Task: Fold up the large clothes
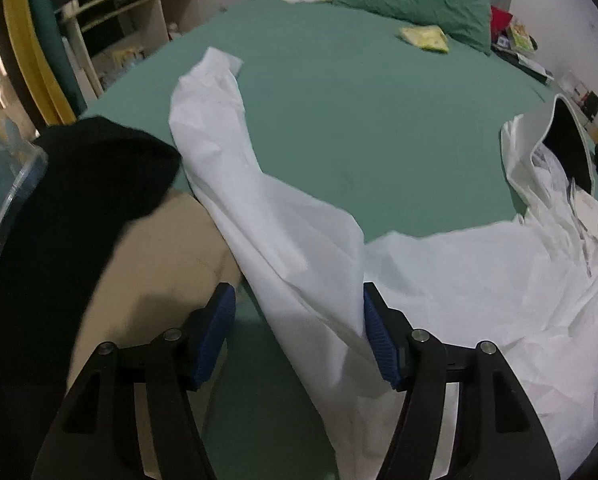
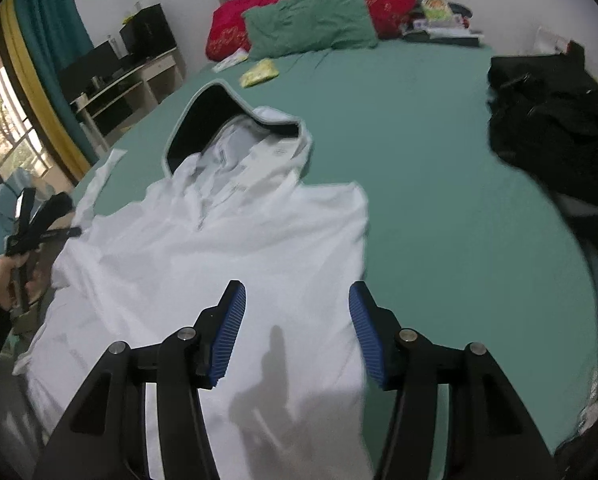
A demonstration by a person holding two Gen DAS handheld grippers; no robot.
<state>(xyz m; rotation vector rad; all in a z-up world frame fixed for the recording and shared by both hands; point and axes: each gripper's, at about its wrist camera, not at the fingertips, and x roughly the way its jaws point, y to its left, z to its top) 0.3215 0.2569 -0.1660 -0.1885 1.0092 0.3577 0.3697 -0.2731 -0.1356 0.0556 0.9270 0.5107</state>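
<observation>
1. A white hooded jacket of thin, crinkled fabric (image 2: 219, 248) lies spread on a bed with a flat green sheet (image 2: 439, 160), filling the centre and lower left of the right wrist view
2. Its hood (image 2: 219, 120), dark inside with a pale grey rim, points toward the upper middle of that frame, away from the camera
3. In the left wrist view one long white sleeve (image 1: 215, 120) runs from the lower middle up to the upper left over the green sheet, and the hood shows at the right edge
4. The left gripper (image 1: 297, 336), black-armed with blue ribbed pads, has its jaws wide apart at the bottom of its own view; the sleeve cloth passes between them, lying against the right pad but not pinched
5. The right gripper (image 2: 297, 332), of the same make, has its jaws apart above the lower body of the jacket, gripping nothing
6. In the right wrist view a hand (image 2: 3, 280) at the left edge holds the left gripper beside the jacket
7. A green pillow (image 2: 311, 24) and red bedding (image 2: 239, 24) sit at the top of the frame
8. A heap of black clothing (image 2: 551, 128) lies at the right edge, apart from the jacket
9. A small yellow packet (image 2: 259, 73) rests on the sheet beyond the hood
</observation>
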